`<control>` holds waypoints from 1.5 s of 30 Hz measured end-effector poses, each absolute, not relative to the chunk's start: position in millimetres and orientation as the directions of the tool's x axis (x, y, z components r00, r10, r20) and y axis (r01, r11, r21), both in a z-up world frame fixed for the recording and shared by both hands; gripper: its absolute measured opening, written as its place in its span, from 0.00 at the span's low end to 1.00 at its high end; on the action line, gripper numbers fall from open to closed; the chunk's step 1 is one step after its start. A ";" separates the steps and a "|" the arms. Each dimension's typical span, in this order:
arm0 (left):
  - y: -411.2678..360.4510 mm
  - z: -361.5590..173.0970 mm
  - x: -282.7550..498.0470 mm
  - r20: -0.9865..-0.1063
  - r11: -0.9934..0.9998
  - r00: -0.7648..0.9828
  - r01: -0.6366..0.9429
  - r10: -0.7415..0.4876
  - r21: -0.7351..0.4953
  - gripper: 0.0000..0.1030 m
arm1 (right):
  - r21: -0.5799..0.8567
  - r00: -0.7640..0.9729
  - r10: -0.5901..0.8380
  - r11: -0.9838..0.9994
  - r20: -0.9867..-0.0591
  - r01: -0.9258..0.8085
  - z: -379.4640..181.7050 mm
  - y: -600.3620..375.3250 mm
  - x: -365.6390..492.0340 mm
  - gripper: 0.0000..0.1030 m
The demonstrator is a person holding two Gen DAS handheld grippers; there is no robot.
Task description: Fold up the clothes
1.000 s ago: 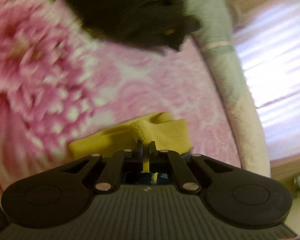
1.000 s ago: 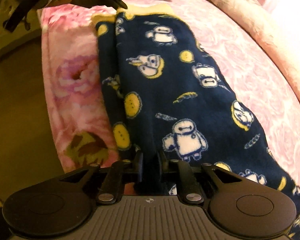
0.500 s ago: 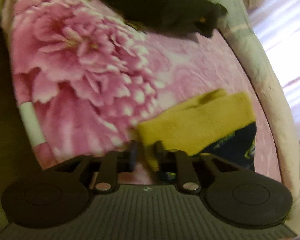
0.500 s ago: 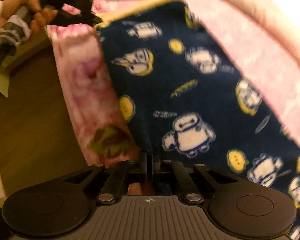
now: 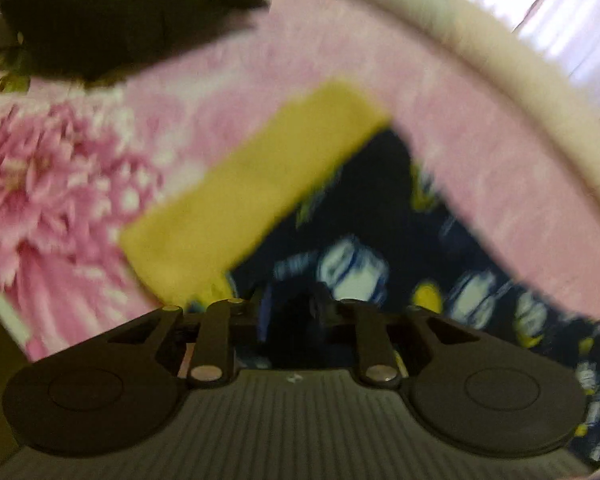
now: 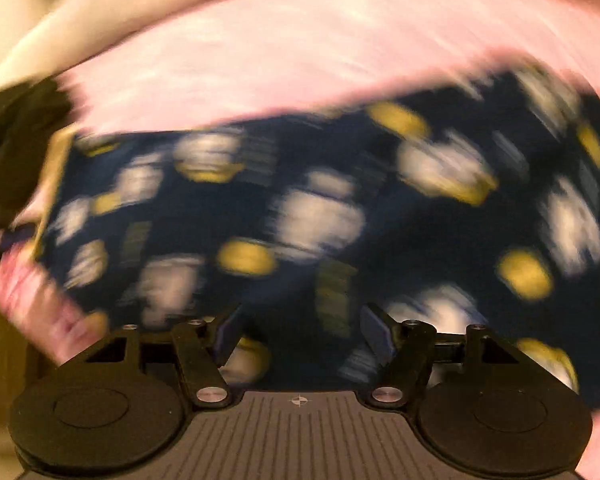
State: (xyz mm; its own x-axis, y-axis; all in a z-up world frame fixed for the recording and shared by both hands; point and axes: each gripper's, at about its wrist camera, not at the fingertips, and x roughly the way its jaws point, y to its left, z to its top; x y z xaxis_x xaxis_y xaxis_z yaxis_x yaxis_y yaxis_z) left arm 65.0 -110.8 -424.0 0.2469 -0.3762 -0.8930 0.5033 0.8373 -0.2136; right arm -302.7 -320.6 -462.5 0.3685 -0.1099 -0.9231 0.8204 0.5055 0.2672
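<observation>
Across the bed, a pink floral blanket (image 5: pixel 60 184) carried everything, and on it the navy printed trousers (image 6: pixel 300 208) lay flat lengthwise, near the cream rolled edge (image 5: pixel 500 92) along the far side. A dark garment (image 5: pixel 120 12) sat well apart, beyond the trousers' end. At that end the yellow cuff (image 5: pixel 252 196) looked flat and square, which suggested the lengthwise fold was done and the next fold, end to end, was being set up. The right hand-held gripper (image 6: pixel 300 338) hovered over the navy cloth with its jaws opening wide, no cloth between them. The left hand-held gripper (image 5: pixel 290 312) stood just by the cuff's near corner with its jaws narrow and closing; blur kept me from telling whether any fabric was caught in them. To do this step well, I judged that each hand-held gripper should take both layers at one end, one at each corner, biting deep enough that the fleece would not slip. Lifting both corners evenly and carrying them level would keep the edges aligned. The soft, thick cloth would likely bunch if dragged, so it should be raised clear before being laid over the other end.
</observation>
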 end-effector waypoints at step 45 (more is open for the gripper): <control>-218.3 -421.6 -52.7 -0.830 0.603 0.136 0.751 -0.541 -0.270 0.16 | 0.187 -0.001 -0.610 -0.244 -0.792 0.952 -449.0 -482.8 -686.8 0.08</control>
State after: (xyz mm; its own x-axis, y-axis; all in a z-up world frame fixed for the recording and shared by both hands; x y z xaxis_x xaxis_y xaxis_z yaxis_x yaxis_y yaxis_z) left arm -52.7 -218.3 -421.6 0.1359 -0.5409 -0.8301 0.7506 0.6031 -0.2700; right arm -686.8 -482.8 -449.0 -0.0007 -0.6102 -0.7923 0.9517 -0.2436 0.1868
